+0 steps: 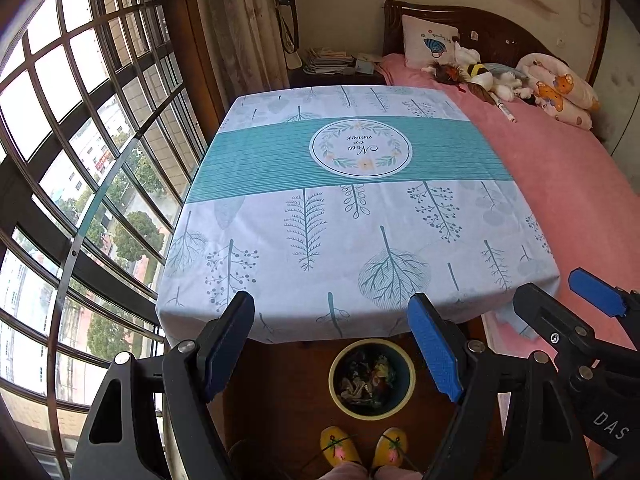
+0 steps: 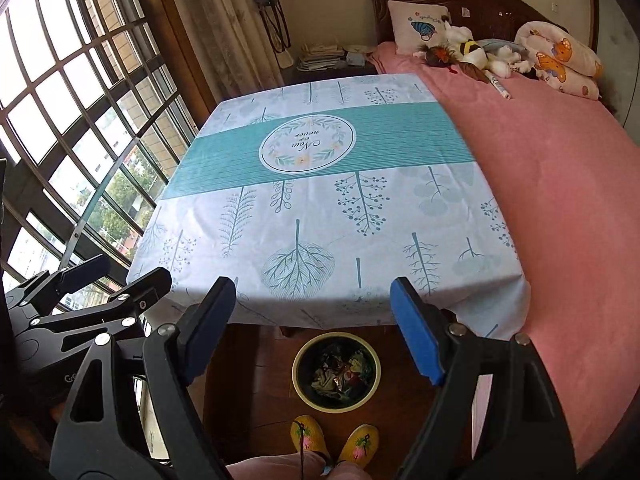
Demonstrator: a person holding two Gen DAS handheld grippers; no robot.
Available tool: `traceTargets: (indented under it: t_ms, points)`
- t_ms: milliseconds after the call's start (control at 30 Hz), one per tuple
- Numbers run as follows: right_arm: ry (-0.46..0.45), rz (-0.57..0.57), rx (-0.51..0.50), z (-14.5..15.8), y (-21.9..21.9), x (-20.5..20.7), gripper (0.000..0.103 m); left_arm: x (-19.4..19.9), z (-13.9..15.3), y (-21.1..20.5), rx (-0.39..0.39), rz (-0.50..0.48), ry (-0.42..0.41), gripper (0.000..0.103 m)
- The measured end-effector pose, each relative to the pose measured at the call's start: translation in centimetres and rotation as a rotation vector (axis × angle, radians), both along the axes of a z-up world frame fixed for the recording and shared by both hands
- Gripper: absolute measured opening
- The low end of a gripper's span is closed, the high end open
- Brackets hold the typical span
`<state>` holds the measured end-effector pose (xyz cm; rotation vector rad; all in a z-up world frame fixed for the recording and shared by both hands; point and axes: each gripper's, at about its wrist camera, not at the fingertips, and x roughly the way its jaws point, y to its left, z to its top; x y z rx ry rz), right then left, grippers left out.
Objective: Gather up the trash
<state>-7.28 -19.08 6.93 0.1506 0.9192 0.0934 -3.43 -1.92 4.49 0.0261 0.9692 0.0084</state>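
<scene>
A round dark bin with a yellow rim (image 1: pixel 331 380) (image 2: pixel 296 374) stands on the wooden floor under the table's near edge. Crumpled wrappers and scraps (image 1: pixel 366 380) (image 2: pixel 340 374) fill it. My left gripper (image 1: pixel 332 344) hangs open above the bin and the table edge, with nothing between its blue pads. My right gripper (image 2: pixel 314 324) is open too, likewise empty, and shows at the right of the left wrist view (image 1: pixel 568 300). The left gripper (image 2: pixel 118 276) appears at the left edge of the right wrist view. The table's leaf-print cloth (image 1: pixel 320 220) (image 2: pixel 320 208) carries no loose object.
A bed with a pink sheet (image 1: pixel 560 184) (image 2: pixel 560 168) adjoins the table on the right, with a pillow, soft toys and a rolled quilt at its head. A barred window (image 1: pixel 80 140) runs along the left. The person's yellow slippers (image 1: pixel 340 446) (image 2: pixel 312 436) stand just before the bin.
</scene>
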Motion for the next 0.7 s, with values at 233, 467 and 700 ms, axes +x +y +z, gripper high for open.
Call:
traceTargets:
  t_ms: [233, 467, 700]
  points:
    - [-0.004, 0.006, -0.003, -0.5, 0.2, 0.6, 0.078, 0.7, -0.1, 0.4, 0.001, -0.004, -0.007, 0.08]
    - [-0.003, 0.007, -0.002, -1.0, 0.6, 1.8, 0.078, 1.7, -0.2, 0.6, 0.008, -0.005, -0.012, 0.08]
    - [-0.002, 0.007, 0.001, -1.1, 0.7, 2.2, 0.078, 2.3, -0.4, 0.5, 0.011, -0.005, -0.011, 0.08]
